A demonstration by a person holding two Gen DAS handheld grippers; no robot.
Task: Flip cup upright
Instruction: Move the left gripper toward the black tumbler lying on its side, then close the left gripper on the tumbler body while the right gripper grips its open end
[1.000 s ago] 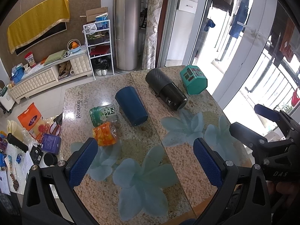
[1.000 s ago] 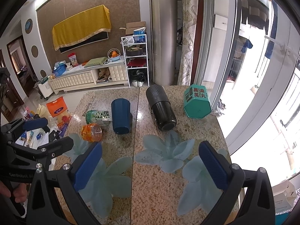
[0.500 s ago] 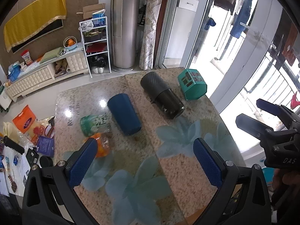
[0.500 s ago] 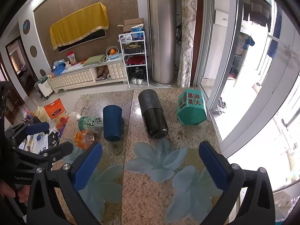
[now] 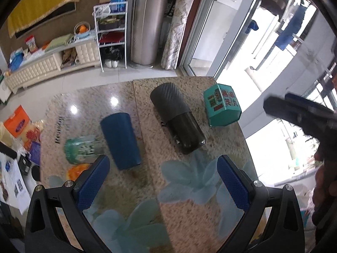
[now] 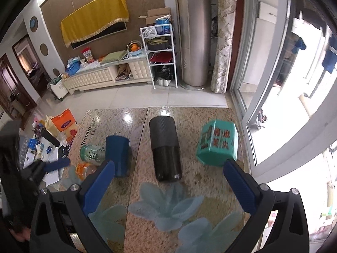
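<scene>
A dark blue cup (image 5: 120, 140) lies on its side on the granite table (image 5: 189, 210); it also shows in the right wrist view (image 6: 117, 151). A black tumbler (image 5: 177, 123) lies on its side to its right, also seen in the right wrist view (image 6: 165, 147). My left gripper (image 5: 162, 182) is open and empty, above the table, short of both. My right gripper (image 6: 168, 184) is open and empty, just short of the black tumbler's near end. Each gripper shows blurred at the edge of the other's view.
A teal box (image 5: 222, 105) sits at the table's right edge (image 6: 217, 143). A green jar (image 5: 83, 148) and an orange jar (image 5: 74, 171) lie left of the blue cup. Beyond the left edge the floor is cluttered.
Both grippers have moved forward toward the cups, which now look larger and nearer. The jaws stay open. Nothing on the table has moved.
</scene>
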